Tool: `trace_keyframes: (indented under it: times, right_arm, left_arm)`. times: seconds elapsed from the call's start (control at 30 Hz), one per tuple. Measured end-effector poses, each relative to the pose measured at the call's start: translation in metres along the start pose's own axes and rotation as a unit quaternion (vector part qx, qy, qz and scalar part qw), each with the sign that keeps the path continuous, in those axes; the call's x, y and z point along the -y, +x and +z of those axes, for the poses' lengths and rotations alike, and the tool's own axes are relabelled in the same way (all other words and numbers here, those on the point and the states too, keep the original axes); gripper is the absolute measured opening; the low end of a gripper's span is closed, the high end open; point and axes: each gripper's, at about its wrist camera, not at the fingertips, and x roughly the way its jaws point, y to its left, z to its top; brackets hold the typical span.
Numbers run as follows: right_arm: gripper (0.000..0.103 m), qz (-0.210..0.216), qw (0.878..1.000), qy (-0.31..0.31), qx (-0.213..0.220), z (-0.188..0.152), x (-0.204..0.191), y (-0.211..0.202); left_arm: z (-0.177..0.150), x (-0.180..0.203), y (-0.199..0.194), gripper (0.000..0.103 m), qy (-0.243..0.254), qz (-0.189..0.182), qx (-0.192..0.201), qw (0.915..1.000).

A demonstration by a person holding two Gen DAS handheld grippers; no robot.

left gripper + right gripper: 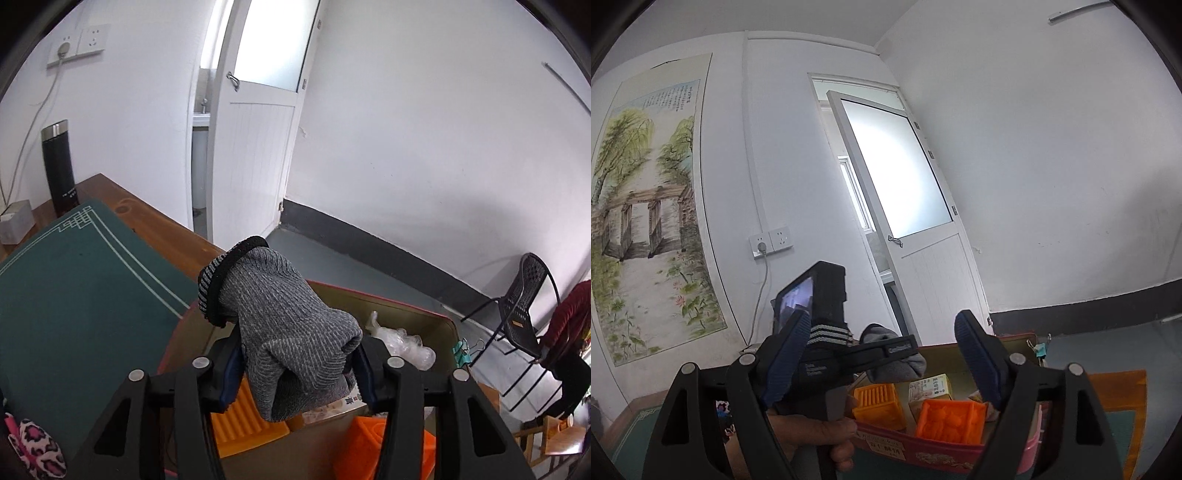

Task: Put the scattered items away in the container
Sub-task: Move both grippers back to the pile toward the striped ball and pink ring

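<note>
My left gripper point(295, 369) is shut on a grey knitted sock with a black cuff point(277, 325) and holds it above the open container point(417, 306), a red-sided box with a tan inside. In the box lie orange moulds point(247, 424), a small carton point(931, 387) and crumpled clear plastic point(402, 343). My right gripper point(882, 365) is open and empty, raised just in front of the box point(923, 452). The right wrist view shows the left gripper with the sock point(890, 354) over the box's left part.
The box stands on a green mat point(74, 302) on a wooden table point(162, 229). A black flask point(59, 166) and a white box point(14, 221) stand at the table's far end. A pink patterned item point(33, 450) lies at the left. Binder clips point(465, 350) sit by the box. A black chair point(517, 325) stands on the floor.
</note>
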Motion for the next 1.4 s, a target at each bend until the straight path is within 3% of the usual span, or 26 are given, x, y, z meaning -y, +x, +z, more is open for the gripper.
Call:
trace_keyframes:
  times: [0.07,0.13,0.37,0.57,0.67,0.77,0.87,1.0,1.17,1.4]
  right_arm:
    - [0.083,0.002,1.0,0.005,-0.003,0.0,0.001,0.0]
    - [0.083,0.006,1.0,0.005,-0.01,-0.001,0.001,0.001]
    - [0.084,0.012,1.0,-0.001,-0.013,-0.004,-0.003,0.003]
    - [0.087,0.043,0.998,-0.024,-0.046,-0.012,-0.015,0.014]
    - [0.103,0.102,0.987,-0.059,-0.108,-0.027,-0.037,0.032]
    - [0.103,0.178,0.967,-0.09,-0.159,-0.046,-0.06,0.038]
    - [0.103,0.206,0.958,-0.119,-0.158,-0.055,-0.074,0.029]
    - [0.103,0.218,0.951,-0.153,-0.157,-0.064,-0.087,0.024]
    - [0.103,0.241,0.93,-0.163,-0.225,-0.085,-0.097,0.038]
    - [0.103,0.237,0.919,-0.188,-0.254,-0.101,-0.105,0.045]
  left_arm:
    - [-0.001,0.003,0.004,0.066,0.002,-0.005,-0.009,0.9999]
    - [-0.001,0.002,-0.001,0.085,0.003,0.0,-0.003,1.0]
    - [-0.004,-0.012,-0.023,0.086,-0.008,0.027,0.015,0.9995]
    - [-0.035,-0.059,-0.064,0.086,-0.068,0.06,0.032,0.9954]
    - [-0.059,-0.098,-0.095,0.087,-0.117,0.104,0.041,0.9868]
    - [-0.083,-0.139,-0.124,0.087,-0.168,0.153,0.05,0.9727]
    - [-0.107,-0.17,-0.157,0.087,-0.208,0.186,0.068,0.9579]
    - [-0.13,-0.19,-0.192,0.087,-0.227,0.236,0.085,0.9412]
    - [-0.151,-0.203,-0.214,0.087,-0.222,0.292,0.084,0.9265]
    - [-0.17,-0.224,-0.223,0.087,-0.254,0.299,0.07,0.9171]
